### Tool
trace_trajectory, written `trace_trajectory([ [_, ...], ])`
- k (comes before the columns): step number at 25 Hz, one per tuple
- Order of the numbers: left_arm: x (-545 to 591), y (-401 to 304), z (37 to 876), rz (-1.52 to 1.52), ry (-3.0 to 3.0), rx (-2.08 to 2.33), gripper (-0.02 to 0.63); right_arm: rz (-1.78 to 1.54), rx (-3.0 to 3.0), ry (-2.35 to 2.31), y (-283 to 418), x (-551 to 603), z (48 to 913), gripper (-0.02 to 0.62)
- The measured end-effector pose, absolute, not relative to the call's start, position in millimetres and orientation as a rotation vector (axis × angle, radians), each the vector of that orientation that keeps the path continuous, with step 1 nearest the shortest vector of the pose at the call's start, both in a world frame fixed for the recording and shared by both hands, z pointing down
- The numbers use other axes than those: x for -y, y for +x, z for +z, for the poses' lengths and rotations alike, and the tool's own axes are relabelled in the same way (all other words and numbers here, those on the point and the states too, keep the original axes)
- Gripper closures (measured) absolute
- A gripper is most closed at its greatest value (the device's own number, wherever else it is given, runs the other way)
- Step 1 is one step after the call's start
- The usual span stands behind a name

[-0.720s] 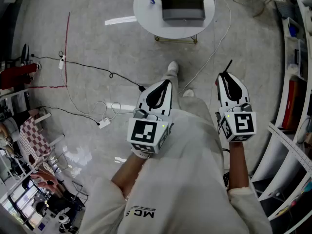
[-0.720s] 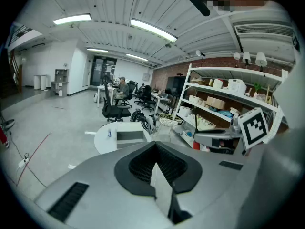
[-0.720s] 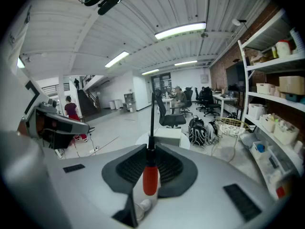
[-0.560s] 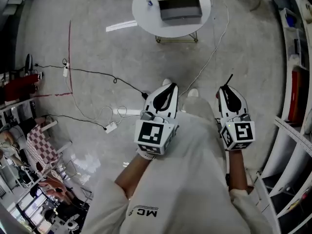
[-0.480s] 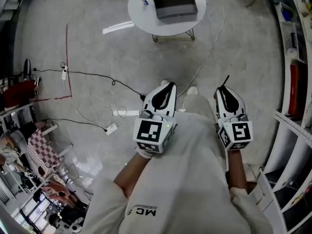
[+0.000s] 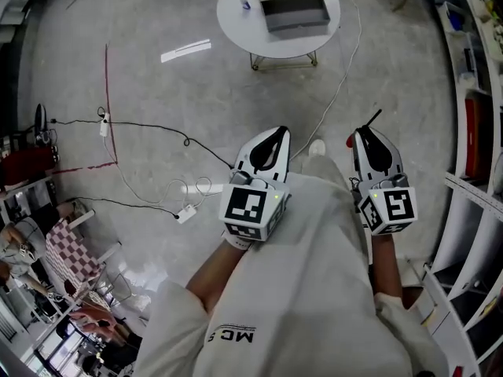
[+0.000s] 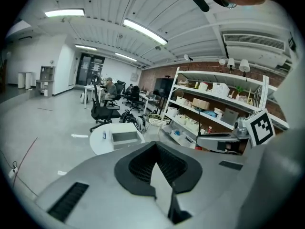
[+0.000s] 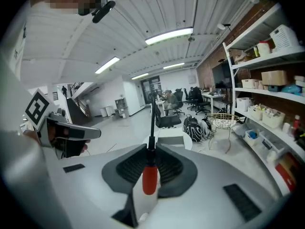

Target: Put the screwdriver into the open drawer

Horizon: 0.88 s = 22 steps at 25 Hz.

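A person in pale clothing stands on a grey floor (image 6: pixel 157 93) strewn with cables (image 6: pixel 149 120), holding a gripper in each hand at waist height. The right gripper (image 6: pixel 369 136) is clamped on a screwdriver (image 8: pixel 149 175): its red handle sits between the jaws and its dark shaft sticks out ahead toward twelve o'clock. The left gripper (image 6: pixel 271 141) has its jaws pressed together with nothing in them. The open drawer (image 6: pixel 295 12) rests on a small round white table (image 6: pixel 236 30) at twelve o'clock, well apart from both grippers. The step in hand looks like the carry to the table. To do it well, the person would keep the right jaws firm on the handle, hold the shaft level so that it does not swing, walk up until the drawer lies below the gripper, and release only once the tool is low inside the drawer walls. The loose cables underfoot could trip them. Compared with half a second before, both grips are unchanged and the grippers hang in much the same place. The table has slid slightly to the right in the head view, and one shoe (image 6: pixel 317 147) now shows where two did.
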<state>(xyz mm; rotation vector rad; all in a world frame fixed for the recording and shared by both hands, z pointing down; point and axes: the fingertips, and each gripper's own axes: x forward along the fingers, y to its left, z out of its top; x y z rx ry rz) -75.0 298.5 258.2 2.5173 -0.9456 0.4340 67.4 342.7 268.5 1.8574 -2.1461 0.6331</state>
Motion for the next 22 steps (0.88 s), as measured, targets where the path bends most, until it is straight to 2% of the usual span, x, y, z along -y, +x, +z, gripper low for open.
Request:
trace_trajectory([
  [8, -253.1, -117.7, 250.8, 0.338, 2.548, 0.935, 0.595, 0.555, 2.129, 1.922, 33.6, -298.4, 251.0, 0.482],
  [22, -148.3, -77.9, 265.4, 0.391, 2.489, 0.979, 0.595, 0.537, 2.244, 1.751, 55.2, -168.7, 261.0, 0.482],
])
